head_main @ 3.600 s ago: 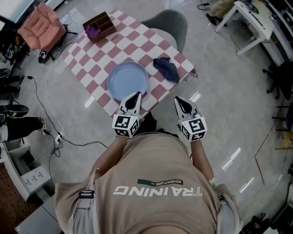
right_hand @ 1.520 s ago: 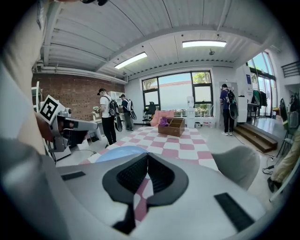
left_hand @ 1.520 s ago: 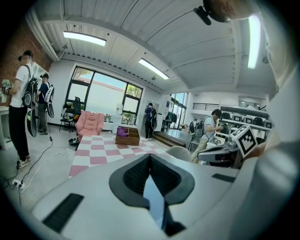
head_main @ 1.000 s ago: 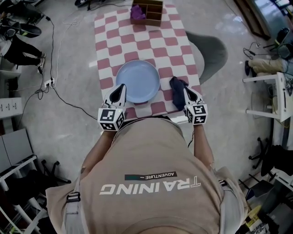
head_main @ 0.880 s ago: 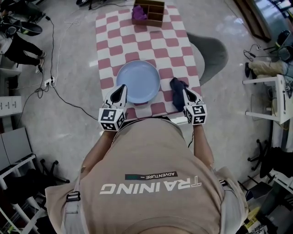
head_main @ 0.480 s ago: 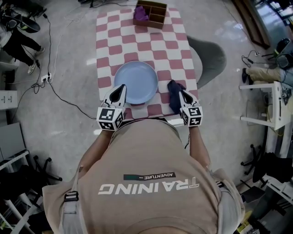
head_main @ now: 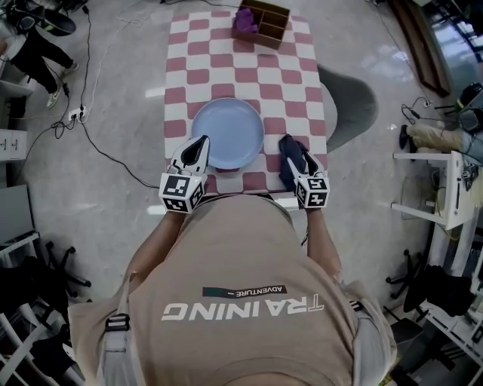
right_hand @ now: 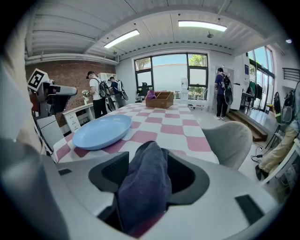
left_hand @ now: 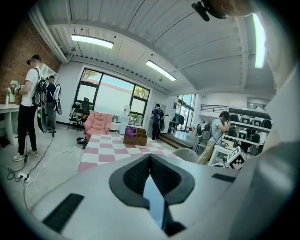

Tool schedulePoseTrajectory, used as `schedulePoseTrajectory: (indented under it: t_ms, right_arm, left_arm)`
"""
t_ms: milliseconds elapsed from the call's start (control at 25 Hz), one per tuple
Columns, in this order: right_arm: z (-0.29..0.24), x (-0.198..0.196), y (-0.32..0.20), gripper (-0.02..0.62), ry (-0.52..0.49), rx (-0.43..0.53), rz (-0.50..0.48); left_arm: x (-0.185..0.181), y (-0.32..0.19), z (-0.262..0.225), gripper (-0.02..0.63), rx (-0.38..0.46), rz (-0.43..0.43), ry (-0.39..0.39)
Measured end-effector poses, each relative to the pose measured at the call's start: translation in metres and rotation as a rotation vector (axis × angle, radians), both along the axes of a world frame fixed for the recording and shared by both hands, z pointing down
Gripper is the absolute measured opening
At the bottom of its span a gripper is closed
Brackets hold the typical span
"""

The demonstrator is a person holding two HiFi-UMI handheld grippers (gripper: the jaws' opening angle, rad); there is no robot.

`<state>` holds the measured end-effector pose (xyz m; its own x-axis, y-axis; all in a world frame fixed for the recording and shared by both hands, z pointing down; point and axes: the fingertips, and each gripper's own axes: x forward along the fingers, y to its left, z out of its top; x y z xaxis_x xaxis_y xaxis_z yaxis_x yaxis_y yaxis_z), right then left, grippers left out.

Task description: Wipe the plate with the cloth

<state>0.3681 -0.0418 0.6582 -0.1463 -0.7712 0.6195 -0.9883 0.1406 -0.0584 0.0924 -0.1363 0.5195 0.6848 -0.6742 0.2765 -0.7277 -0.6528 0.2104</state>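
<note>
Dark blue cloth [head_main: 285, 161] lay bunched on the checked table [head_main: 226, 68] at its lower right edge, just right of the blue plate [head_main: 226, 132]. Right gripper [head_main: 296, 160] sat over it; its jaws had just been opening and stood wide, cloth between them, not pinched. Left gripper [head_main: 198, 145] was at the plate's lower left rim, jaws together, nothing clamped. The cloth looked soft, light and floppy; best pinched on the raised fold at mid-bunch. Plate empty, probably rigid and slick. Wooden box [head_main: 281, 16] at top of frame held a purple item [head_main: 245, 20] in its left compartment.
</note>
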Motion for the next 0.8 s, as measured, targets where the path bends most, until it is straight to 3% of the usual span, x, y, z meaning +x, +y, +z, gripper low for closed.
schedulePoseTrajectory:
  t_ms: [280, 800]
  right_arm:
    - [0.038, 0.001, 0.008, 0.27, -0.002, -0.111, 0.025]
    - [0.039, 0.001, 0.007, 0.159, 0.018, -0.15, 0.035]
  left_arm:
    - [-0.011, -0.004, 0.0, 0.012, -0.006, -0.035, 0.007]
    - [-0.005, -0.005, -0.001, 0.012, -0.003, -0.02, 0.022]
